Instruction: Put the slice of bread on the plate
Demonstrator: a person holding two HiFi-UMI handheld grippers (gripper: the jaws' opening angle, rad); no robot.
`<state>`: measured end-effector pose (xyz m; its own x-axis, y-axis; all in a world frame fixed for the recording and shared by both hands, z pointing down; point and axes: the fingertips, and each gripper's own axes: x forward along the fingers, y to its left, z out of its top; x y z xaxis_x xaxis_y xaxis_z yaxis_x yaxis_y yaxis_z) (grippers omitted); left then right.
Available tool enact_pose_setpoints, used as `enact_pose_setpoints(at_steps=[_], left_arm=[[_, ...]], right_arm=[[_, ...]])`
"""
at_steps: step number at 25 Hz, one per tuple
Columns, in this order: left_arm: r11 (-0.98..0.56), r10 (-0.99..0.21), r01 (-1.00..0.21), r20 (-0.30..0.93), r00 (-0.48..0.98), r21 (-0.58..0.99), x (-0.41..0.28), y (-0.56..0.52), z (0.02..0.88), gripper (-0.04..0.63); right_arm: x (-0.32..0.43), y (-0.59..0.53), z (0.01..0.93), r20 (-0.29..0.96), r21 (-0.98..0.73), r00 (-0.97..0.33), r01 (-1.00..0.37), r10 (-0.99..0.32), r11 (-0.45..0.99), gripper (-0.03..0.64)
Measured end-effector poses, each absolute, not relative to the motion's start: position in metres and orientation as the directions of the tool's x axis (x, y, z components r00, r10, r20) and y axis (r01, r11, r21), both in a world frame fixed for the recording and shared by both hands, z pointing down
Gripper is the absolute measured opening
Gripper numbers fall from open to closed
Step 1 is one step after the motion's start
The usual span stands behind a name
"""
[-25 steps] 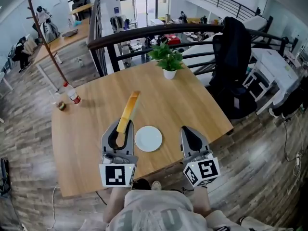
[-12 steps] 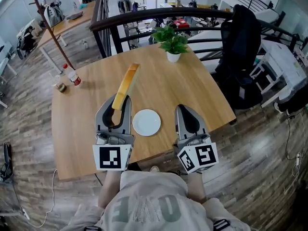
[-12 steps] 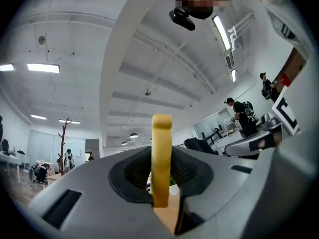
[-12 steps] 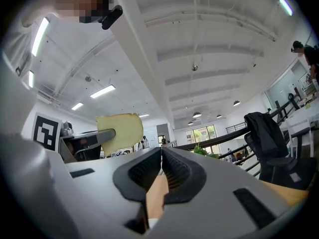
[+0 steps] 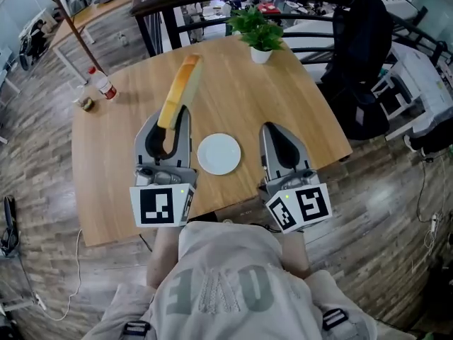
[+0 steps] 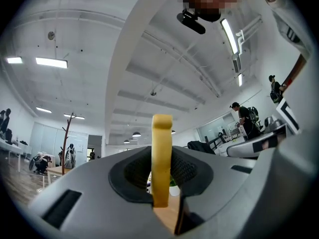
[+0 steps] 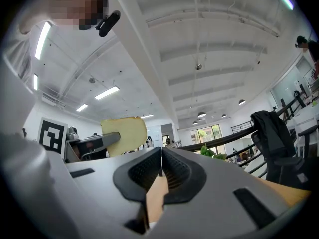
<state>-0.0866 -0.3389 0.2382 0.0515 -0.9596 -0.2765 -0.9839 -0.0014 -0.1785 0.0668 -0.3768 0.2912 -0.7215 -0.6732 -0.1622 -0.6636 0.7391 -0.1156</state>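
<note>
Left hand-held gripper (image 5: 172, 119): jaws clamped on the slice of bread (image 5: 180, 83). The slice stands on edge between the pads, and most of its length sticks out past the jaw tips, away from the person. It is held above the wooden surface (image 5: 297, 98), not on the plate (image 5: 219, 154). Right hand-held gripper (image 5: 277, 130): jaws together, nothing between them. The white plate lies bare on the surface between the two grippers, just right of the left one. Far edge: potted plant (image 5: 260, 30). Left edge: small bottle (image 5: 102, 83).
</note>
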Motion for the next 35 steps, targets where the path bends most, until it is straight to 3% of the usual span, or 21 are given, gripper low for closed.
enact_pose_setpoints(at_steps=[6,13,26,35], left_arm=[[0.055,-0.983,-0.872,-0.181,0.039,-0.486,-0.082,-0.363,0.261,0.092],[-0.017,-0.998,-0.742,-0.033,0.053,-0.67,-0.074,-0.382,0.329,0.092],[-0.259,-0.966,-0.559,0.223,0.134,-0.788,-0.057,-0.406,0.459,0.092],[-0.413,-0.911,-0.39,0.368,0.188,-0.823,-0.041,-0.408,0.515,0.094]], right_arm=[[0.069,-0.387,0.299,-0.112,-0.067,-0.71,-0.693,-0.695,0.718,0.02],[0.07,-0.388,0.33,0.017,-0.07,-0.691,-0.722,-0.723,0.688,0.02],[0.084,-0.382,0.397,0.216,-0.097,-0.607,-0.793,-0.765,0.601,0.02],[0.087,-0.366,0.413,0.268,-0.104,-0.605,-0.792,-0.75,0.602,0.02]])
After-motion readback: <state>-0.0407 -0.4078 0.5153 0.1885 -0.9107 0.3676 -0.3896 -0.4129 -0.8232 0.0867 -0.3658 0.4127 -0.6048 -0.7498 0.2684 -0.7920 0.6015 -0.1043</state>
